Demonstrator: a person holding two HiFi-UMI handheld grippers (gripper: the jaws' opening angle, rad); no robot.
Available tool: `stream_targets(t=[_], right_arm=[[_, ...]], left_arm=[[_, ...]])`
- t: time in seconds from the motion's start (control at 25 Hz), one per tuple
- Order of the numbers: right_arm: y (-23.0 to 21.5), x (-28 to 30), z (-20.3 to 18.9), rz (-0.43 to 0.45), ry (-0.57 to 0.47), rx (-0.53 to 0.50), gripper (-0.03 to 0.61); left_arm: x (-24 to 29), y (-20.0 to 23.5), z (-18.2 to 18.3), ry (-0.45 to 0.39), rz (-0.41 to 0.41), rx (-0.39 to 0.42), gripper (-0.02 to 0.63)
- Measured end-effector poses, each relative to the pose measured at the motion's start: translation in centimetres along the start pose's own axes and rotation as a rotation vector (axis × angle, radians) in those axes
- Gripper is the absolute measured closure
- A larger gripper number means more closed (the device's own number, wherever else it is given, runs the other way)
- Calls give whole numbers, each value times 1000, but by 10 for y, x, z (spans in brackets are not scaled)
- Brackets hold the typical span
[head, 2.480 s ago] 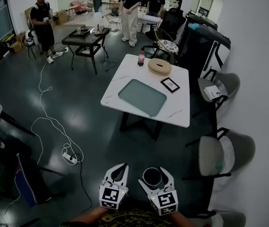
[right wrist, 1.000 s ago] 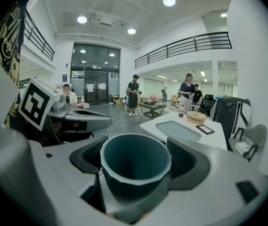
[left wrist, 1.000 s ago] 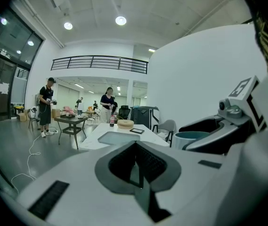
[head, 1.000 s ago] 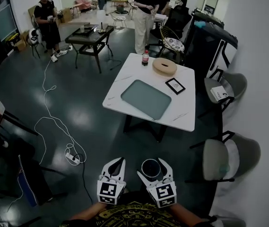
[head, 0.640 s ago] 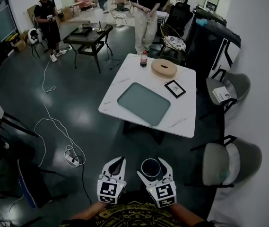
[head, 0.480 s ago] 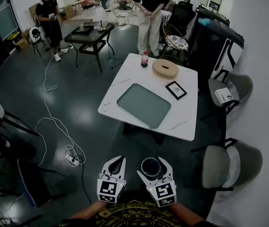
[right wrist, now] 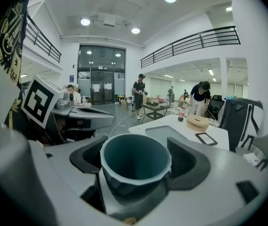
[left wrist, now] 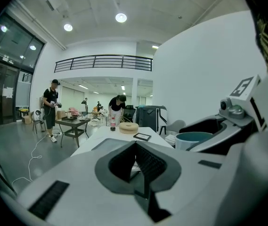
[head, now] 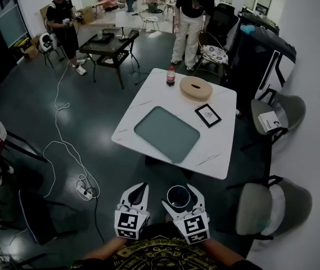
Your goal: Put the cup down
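Note:
A dark teal cup [head: 178, 196] stands upright between the jaws of my right gripper [head: 179, 198], which is shut on it, low in the head view. In the right gripper view the cup [right wrist: 134, 160] fills the middle, its mouth empty, held by the right gripper [right wrist: 135, 166]. My left gripper [head: 139, 189] sits just left of it, jaws closed together with nothing in them. In the left gripper view the left gripper [left wrist: 136, 166] has its pads meeting, and the cup [left wrist: 193, 139] shows at the right. Both grippers hang over the dark floor, short of the white table [head: 221, 151].
The table carries a grey-green mat [head: 166, 134], a small framed picture [head: 207, 115], a round wooden ring [head: 195, 87] and a red-capped bottle [head: 170, 76]. Grey chairs [head: 259, 208] stand at the right. A white cable and power strip [head: 84, 191] lie on the floor. People stand beyond the table.
The table has drawn a little closer and shifted left in the head view. A person behind it has moved. Both grippers keep their pose, the cup still held.

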State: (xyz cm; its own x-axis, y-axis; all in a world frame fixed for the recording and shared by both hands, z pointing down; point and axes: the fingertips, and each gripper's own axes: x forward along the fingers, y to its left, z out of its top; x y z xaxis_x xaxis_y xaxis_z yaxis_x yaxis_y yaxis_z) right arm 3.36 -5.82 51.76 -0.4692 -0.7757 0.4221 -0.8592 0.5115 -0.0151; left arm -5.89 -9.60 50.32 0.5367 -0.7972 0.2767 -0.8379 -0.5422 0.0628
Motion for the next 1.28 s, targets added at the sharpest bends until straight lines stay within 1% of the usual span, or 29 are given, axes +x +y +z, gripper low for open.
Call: stream_targets(t=[0.36, 0.8, 1.08, 1.28], right_arm=[[-37, 4, -2, 60, -1, -9, 187], [-72, -2, -11, 95, -6, -6, 187], [-81, -2, -10, 95, -13, 7, 187], [-93, -1, -12, 68, -12, 10, 187]], left_arm=[[32, -14, 3, 18, 54, -9, 603], [51, -40, 3, 39, 89, 4, 603], [60, -49, 3, 60, 73, 20, 603], [76, -58, 7, 53, 40, 41, 603]])
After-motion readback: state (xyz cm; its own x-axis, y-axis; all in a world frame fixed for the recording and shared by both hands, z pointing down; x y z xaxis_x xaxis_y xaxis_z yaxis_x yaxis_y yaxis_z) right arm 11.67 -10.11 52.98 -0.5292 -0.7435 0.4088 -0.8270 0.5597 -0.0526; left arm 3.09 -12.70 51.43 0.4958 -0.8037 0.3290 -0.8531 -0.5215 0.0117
